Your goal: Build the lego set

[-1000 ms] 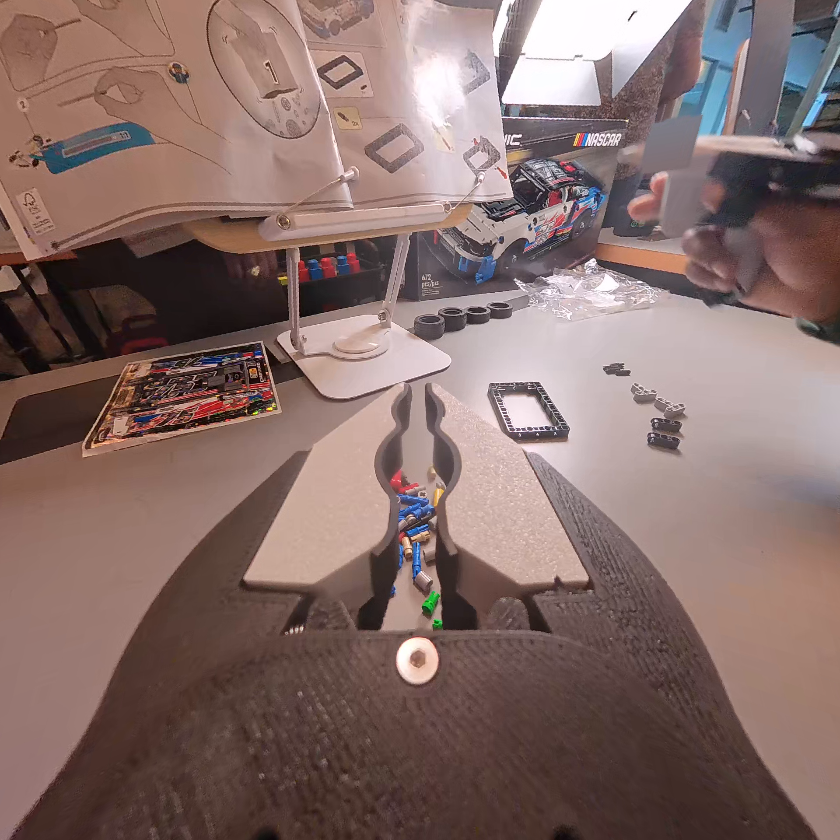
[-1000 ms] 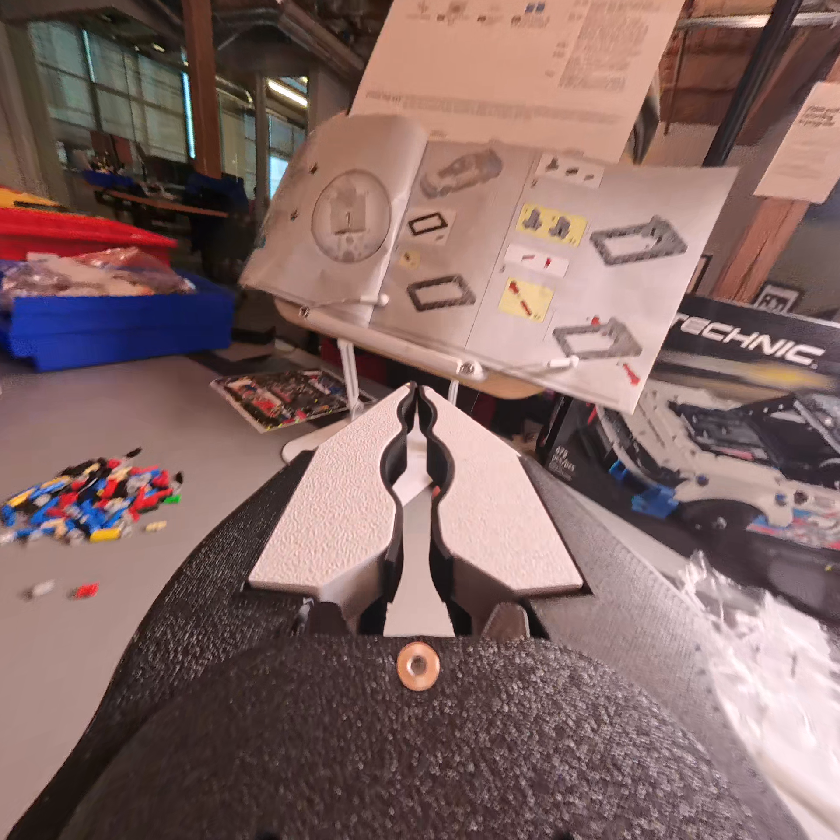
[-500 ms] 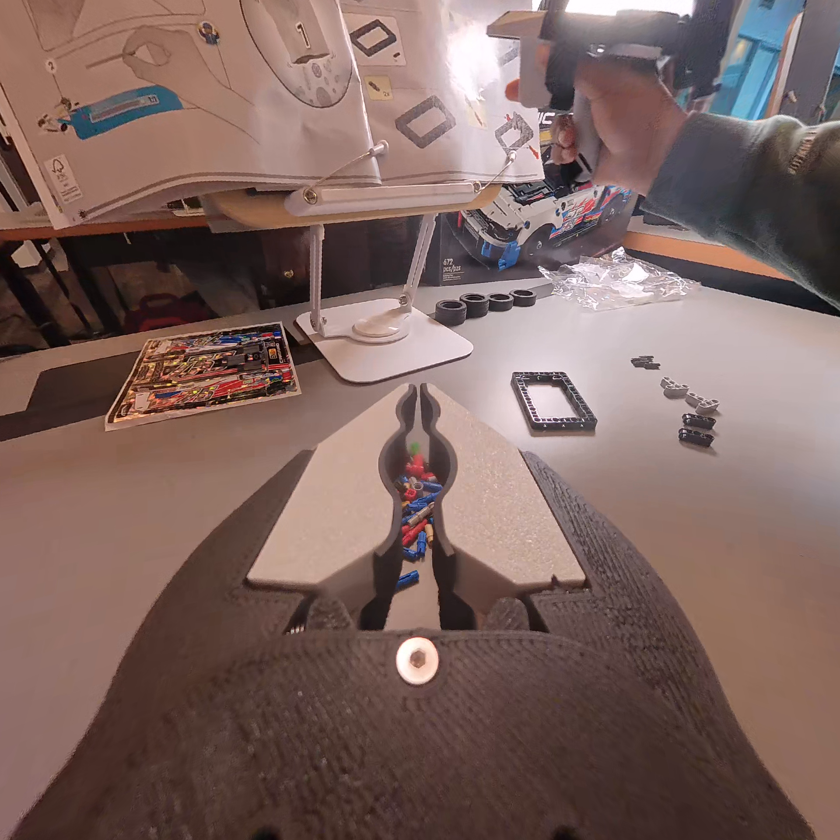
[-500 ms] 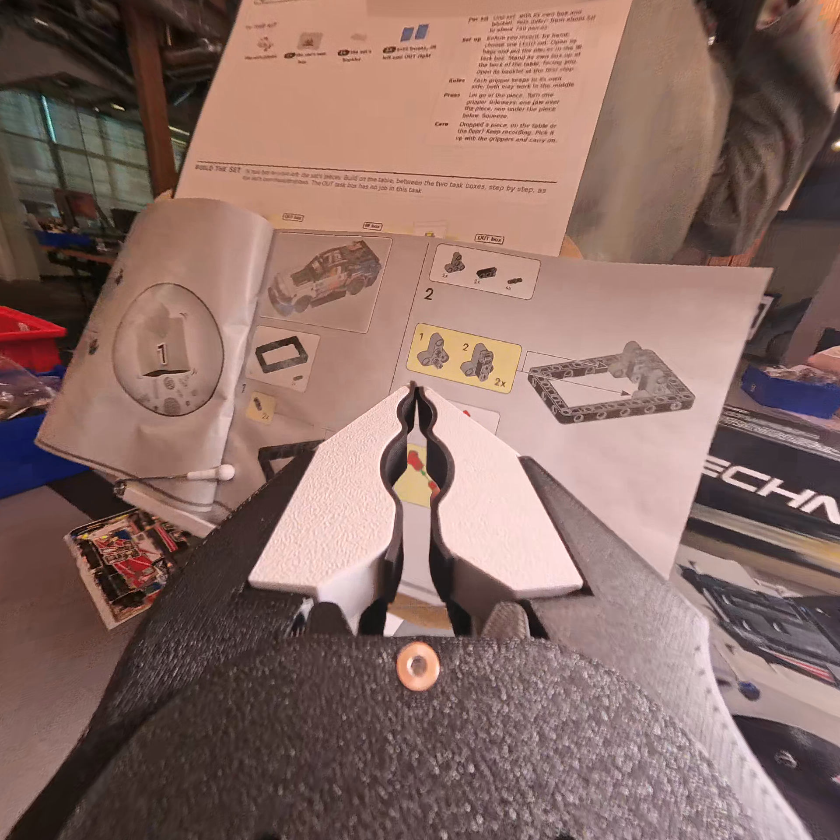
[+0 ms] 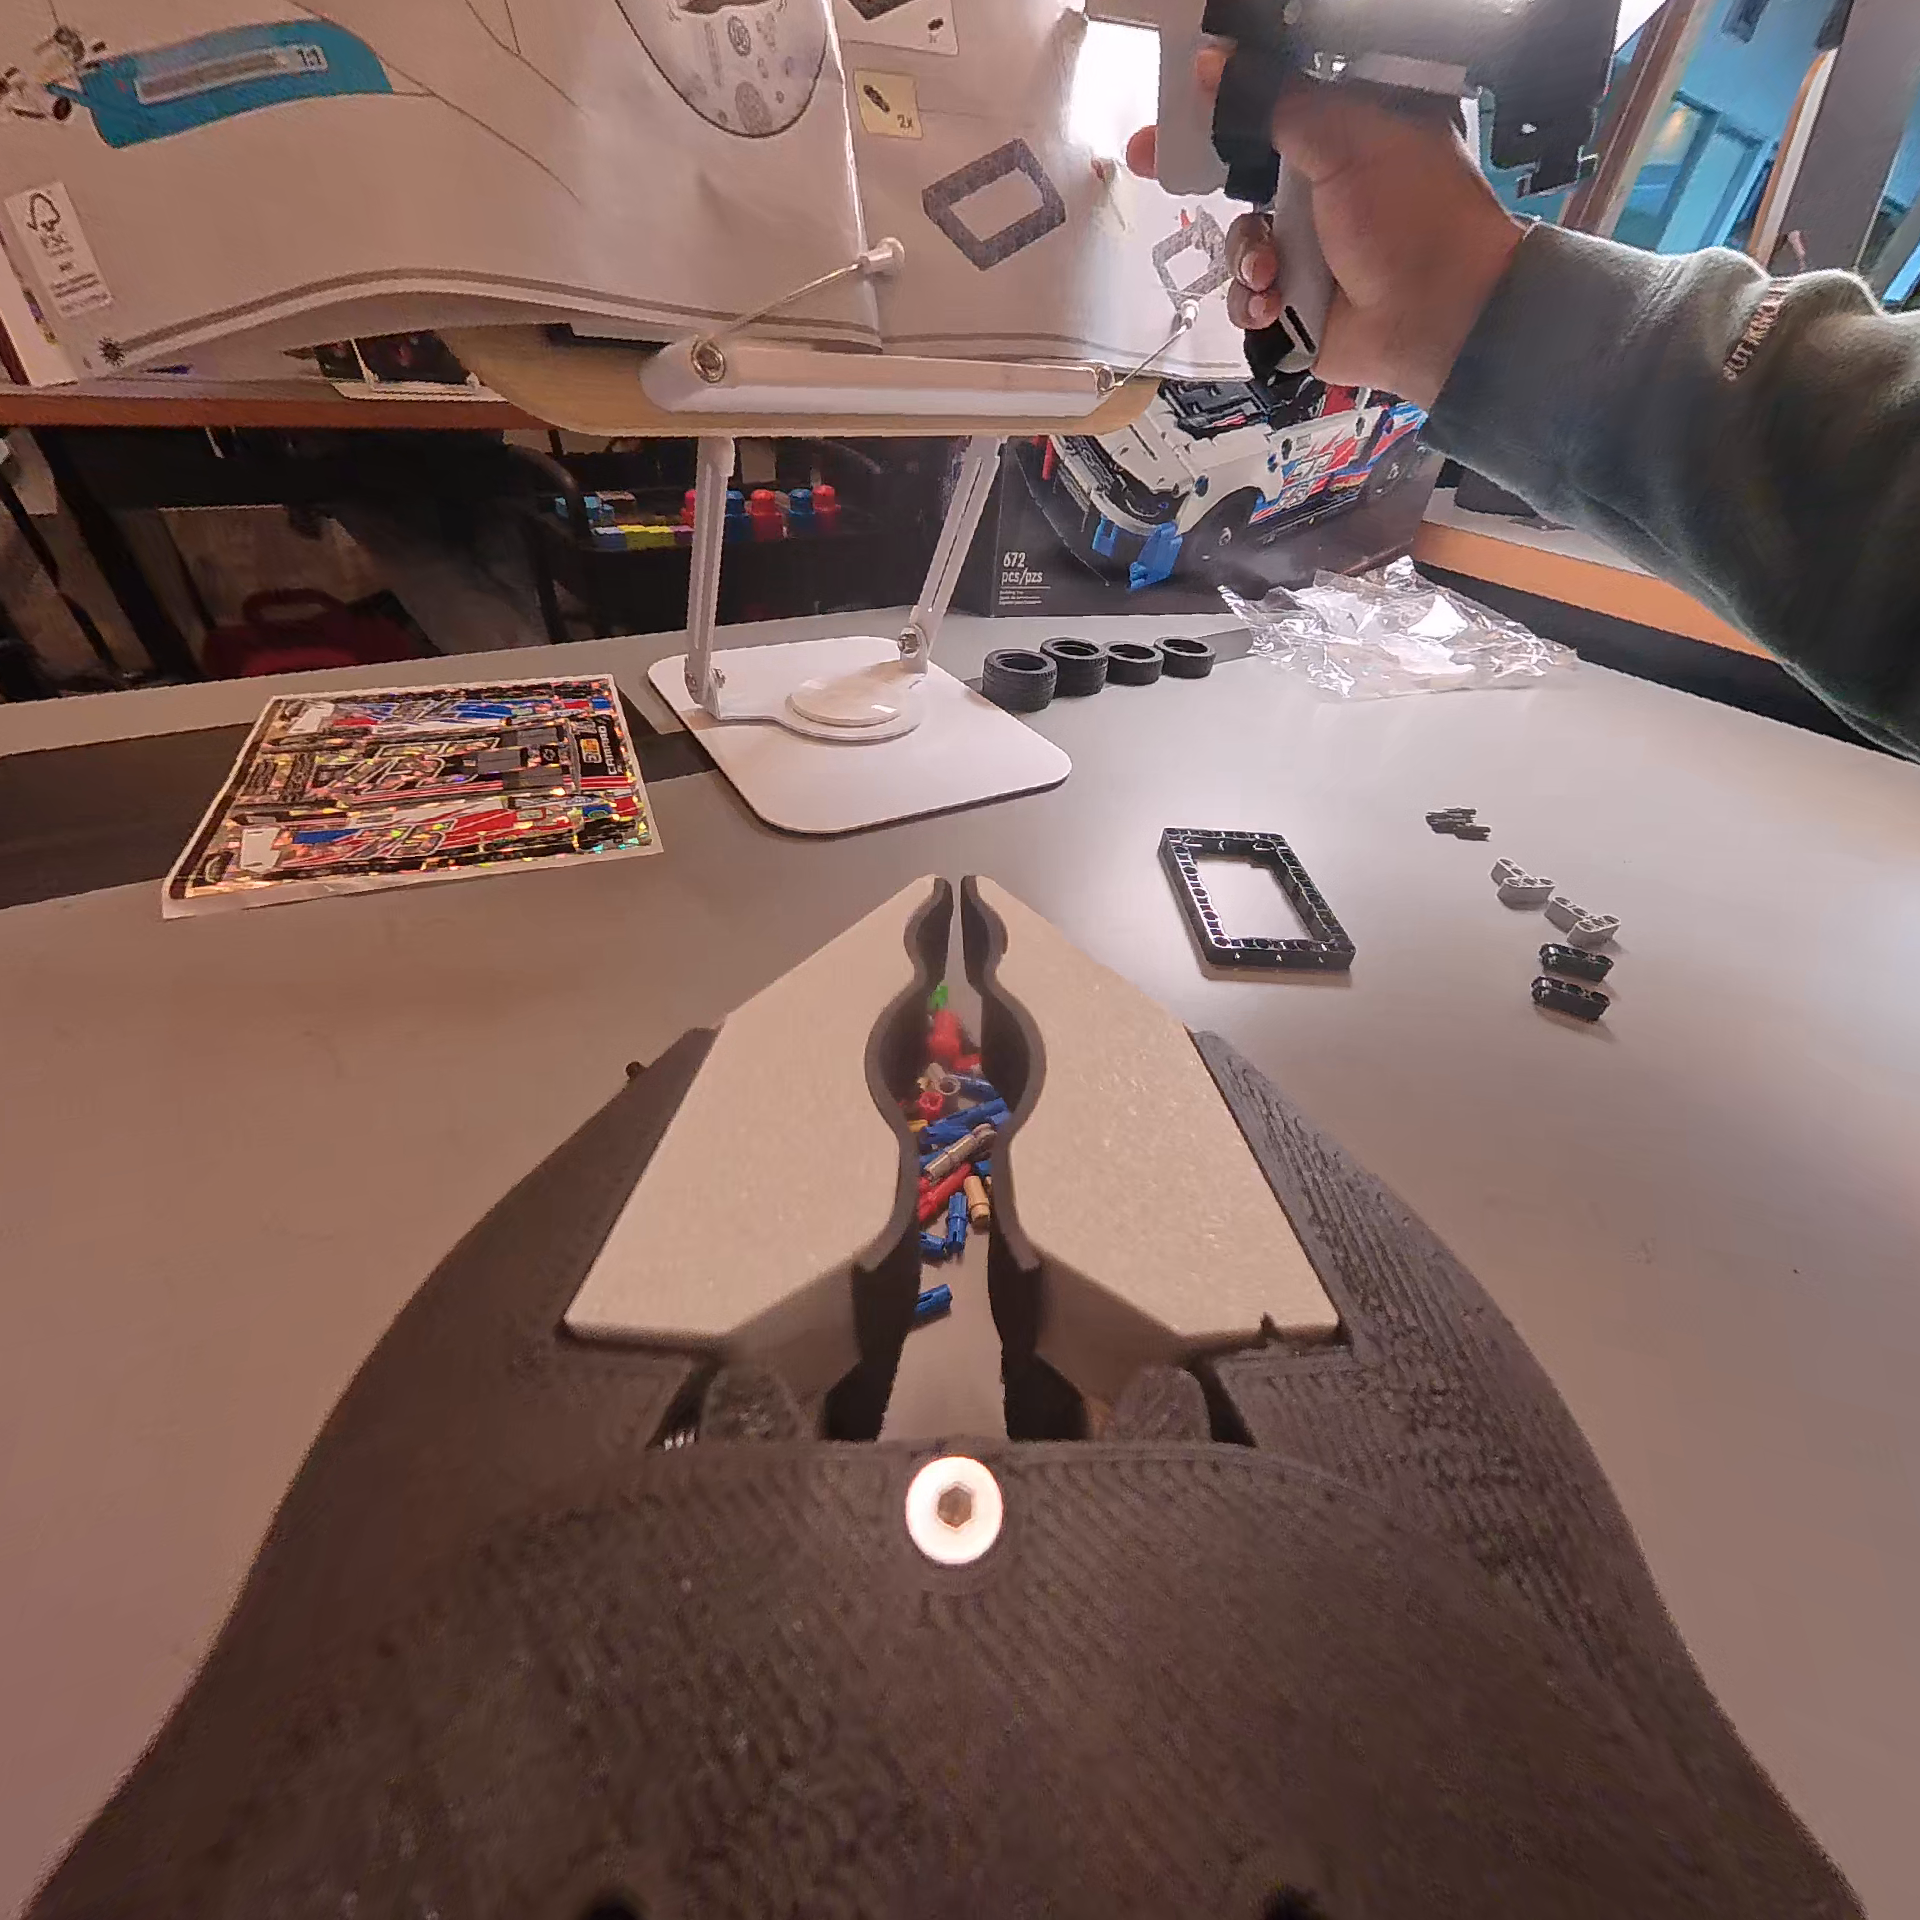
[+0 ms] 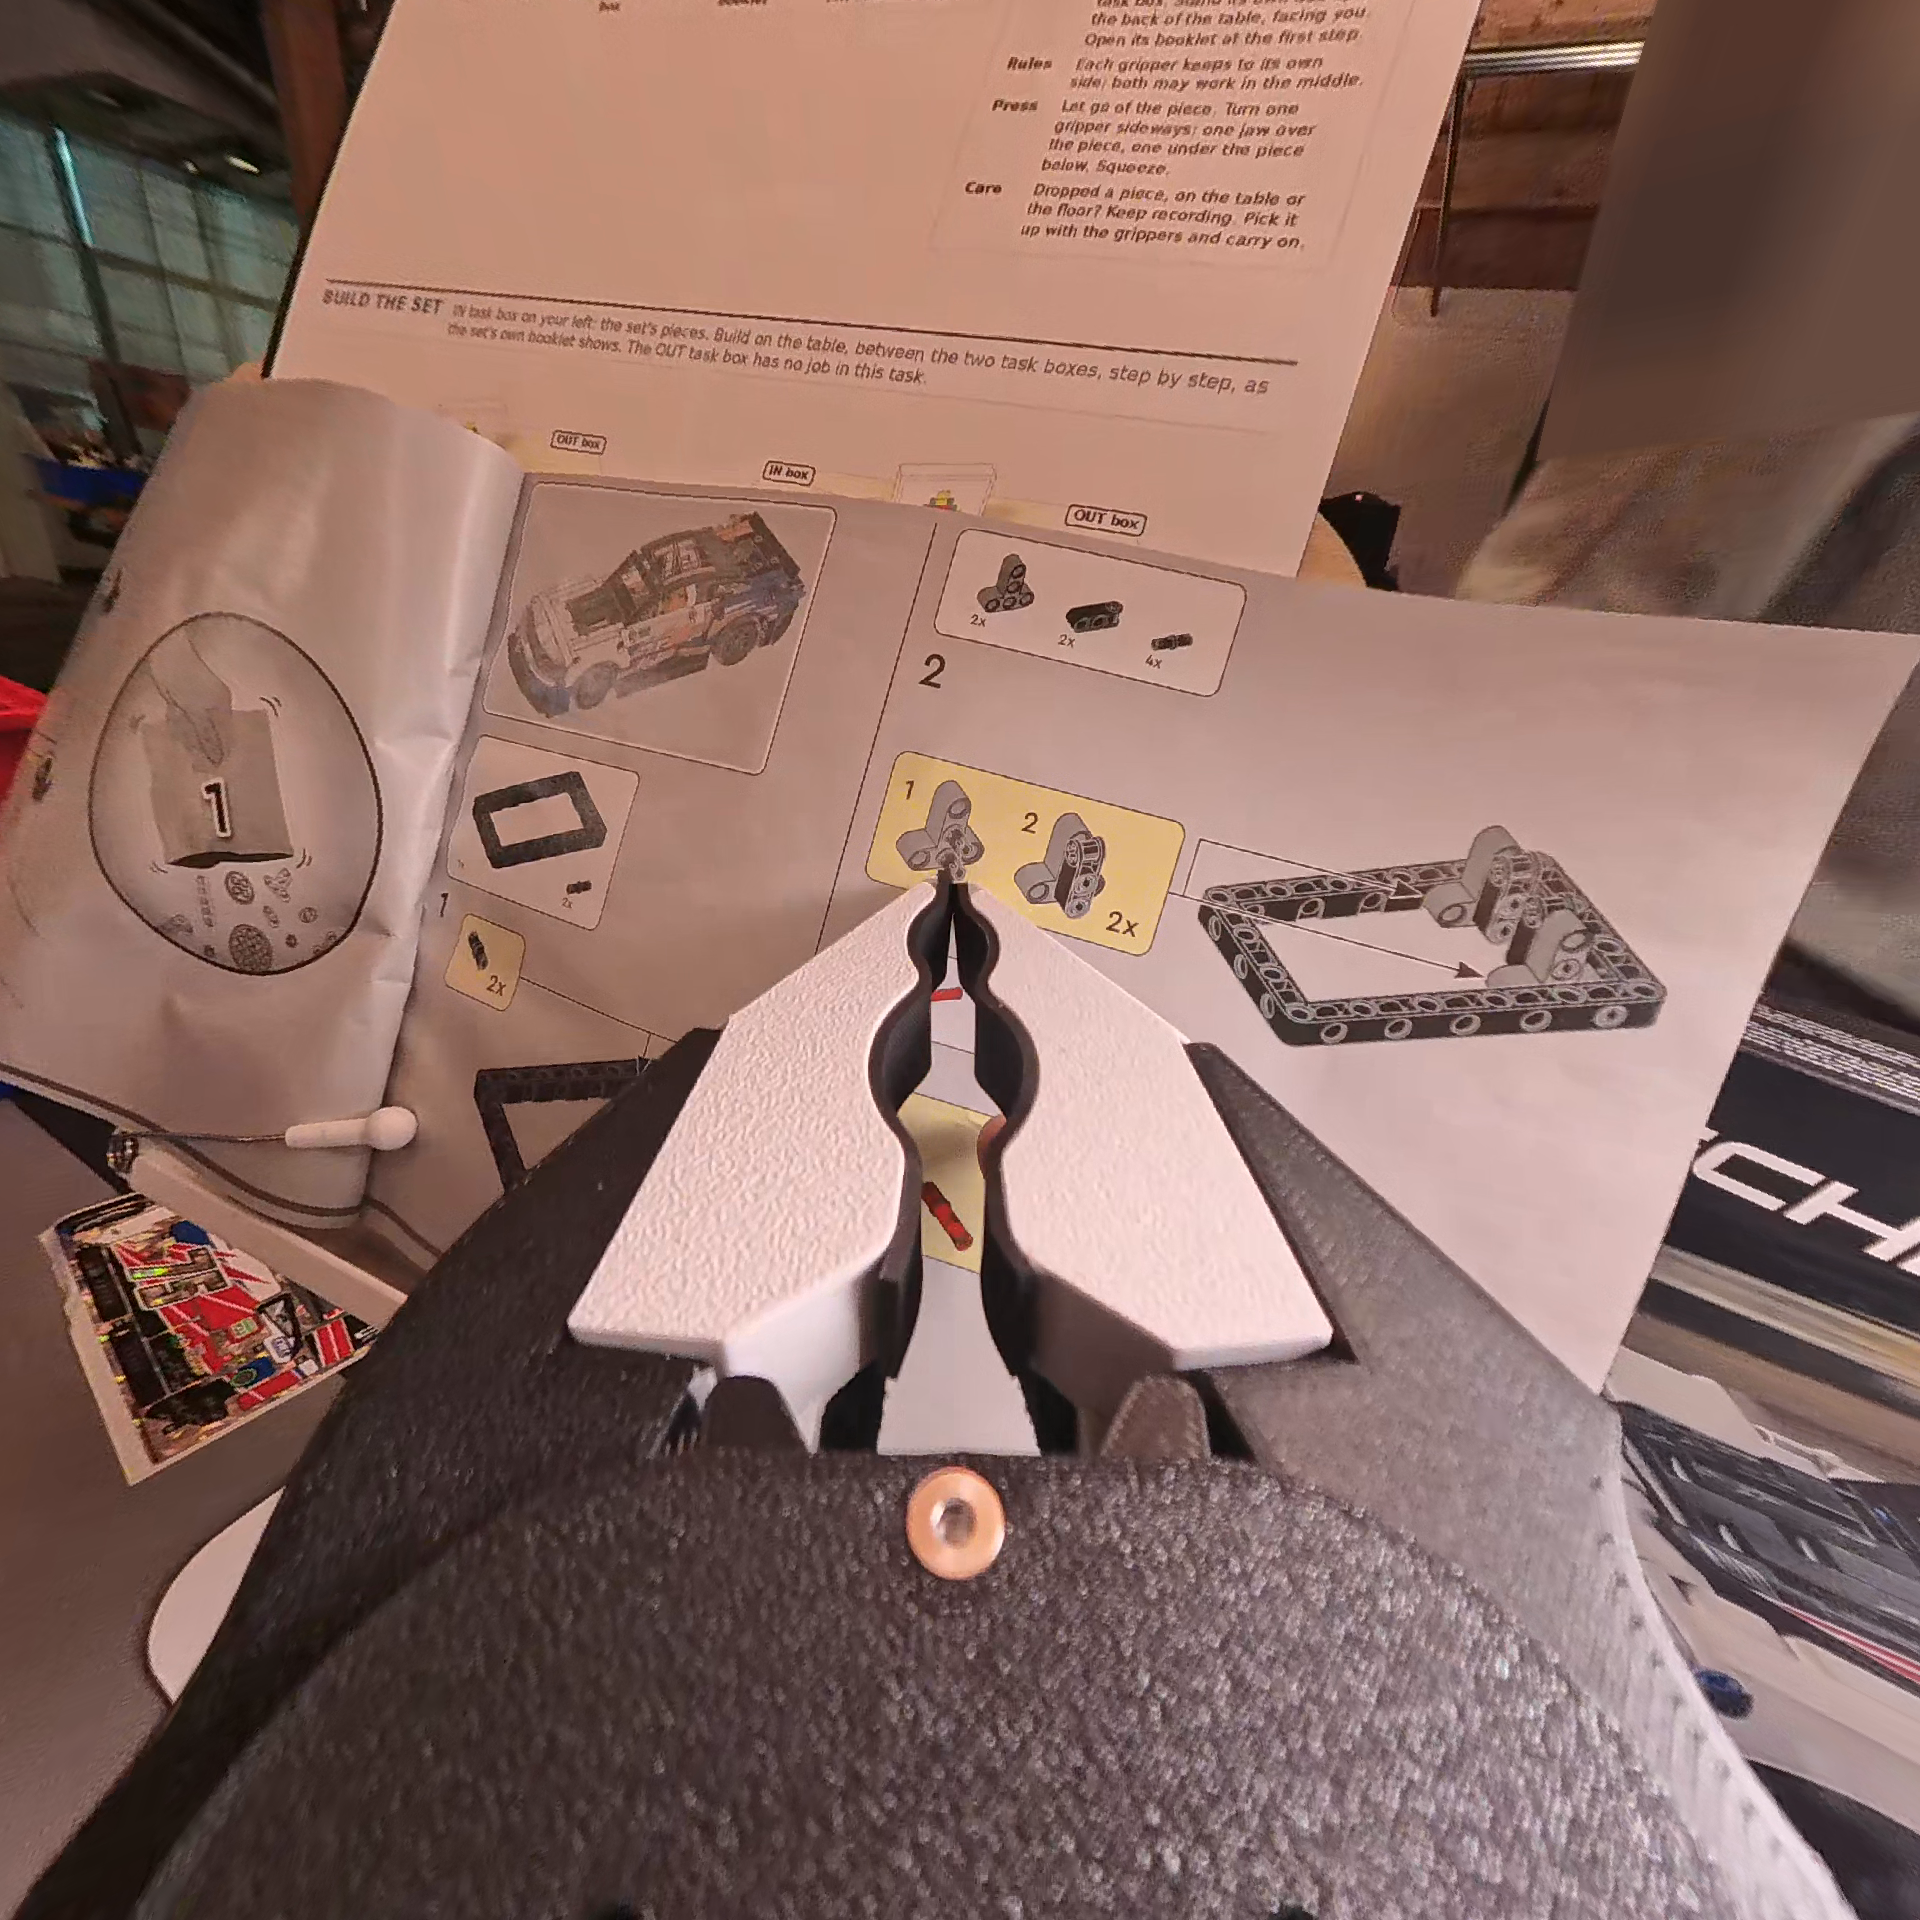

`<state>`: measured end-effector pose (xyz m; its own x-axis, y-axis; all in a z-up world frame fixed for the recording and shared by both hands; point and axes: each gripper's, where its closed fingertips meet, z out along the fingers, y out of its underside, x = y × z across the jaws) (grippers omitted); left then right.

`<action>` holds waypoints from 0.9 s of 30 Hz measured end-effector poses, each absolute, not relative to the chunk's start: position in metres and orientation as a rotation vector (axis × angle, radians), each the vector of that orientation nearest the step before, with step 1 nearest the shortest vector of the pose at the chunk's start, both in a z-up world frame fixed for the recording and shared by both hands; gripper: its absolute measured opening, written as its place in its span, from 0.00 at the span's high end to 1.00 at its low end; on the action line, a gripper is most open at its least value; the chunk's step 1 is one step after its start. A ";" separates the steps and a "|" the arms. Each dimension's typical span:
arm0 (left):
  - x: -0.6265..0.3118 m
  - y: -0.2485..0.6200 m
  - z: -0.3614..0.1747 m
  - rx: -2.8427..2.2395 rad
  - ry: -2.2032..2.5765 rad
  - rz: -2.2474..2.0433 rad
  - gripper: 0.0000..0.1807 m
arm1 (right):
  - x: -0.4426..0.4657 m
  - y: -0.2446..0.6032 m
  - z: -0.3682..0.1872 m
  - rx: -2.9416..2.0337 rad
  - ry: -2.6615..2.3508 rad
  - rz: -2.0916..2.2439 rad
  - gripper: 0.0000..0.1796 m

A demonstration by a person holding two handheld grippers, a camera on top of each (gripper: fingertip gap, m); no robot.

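My left gripper (image 5: 956, 889) is shut and empty, low over the grey table (image 5: 312, 1143). A pile of small coloured pins (image 5: 951, 1132) shows through the gap behind its fingers. A black rectangular frame (image 5: 1255, 899) lies to its right. Further right lie two grey connectors (image 5: 1522, 881), two short black beams (image 5: 1572, 963) and small black pins (image 5: 1458, 823). My right gripper (image 6: 951, 891) is shut and empty, raised close to the open booklet (image 6: 1351, 790). A hand (image 5: 1351, 281) holds it up at the booklet in the left wrist view.
The booklet stand's white base (image 5: 862, 748) sits mid-table, with a sticker sheet (image 5: 416, 790) to its left and several black tyres (image 5: 1096, 665) to its right. A set box (image 5: 1195, 520) and a clear plastic bag (image 5: 1392, 634) stand behind. A printed sheet (image 6: 831, 208) hangs behind the booklet. The tips of one gripper are about 40 centimeters away from the tips of the other.
My right gripper rose from over the table and moved in close to the booklet page. My left gripper's jaws narrowed to shut and it shifted slightly over the pin pile.
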<state>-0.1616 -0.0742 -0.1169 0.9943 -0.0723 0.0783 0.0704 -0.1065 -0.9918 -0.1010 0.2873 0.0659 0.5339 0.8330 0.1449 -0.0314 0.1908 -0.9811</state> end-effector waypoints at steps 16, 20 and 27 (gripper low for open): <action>-0.155 -0.079 -0.109 -1.648 0.028 -0.145 0.97 | -0.025 0.198 0.018 -1.199 -1.036 0.720 0.95; -0.146 -0.077 -0.109 -1.650 0.100 -0.068 0.92 | 0.025 0.157 -0.038 -1.348 -1.153 0.710 0.84; -0.126 -0.072 -0.118 -1.681 0.177 -0.084 0.89 | 0.106 0.094 -0.153 -1.752 -1.426 0.614 0.81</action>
<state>-0.1260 -0.0721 -0.1175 0.9850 -0.1658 -0.0486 -0.0672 -0.1085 -0.9918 0.1060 0.0936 -0.1532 0.2537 0.9616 0.1048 0.5851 -0.0663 -0.8082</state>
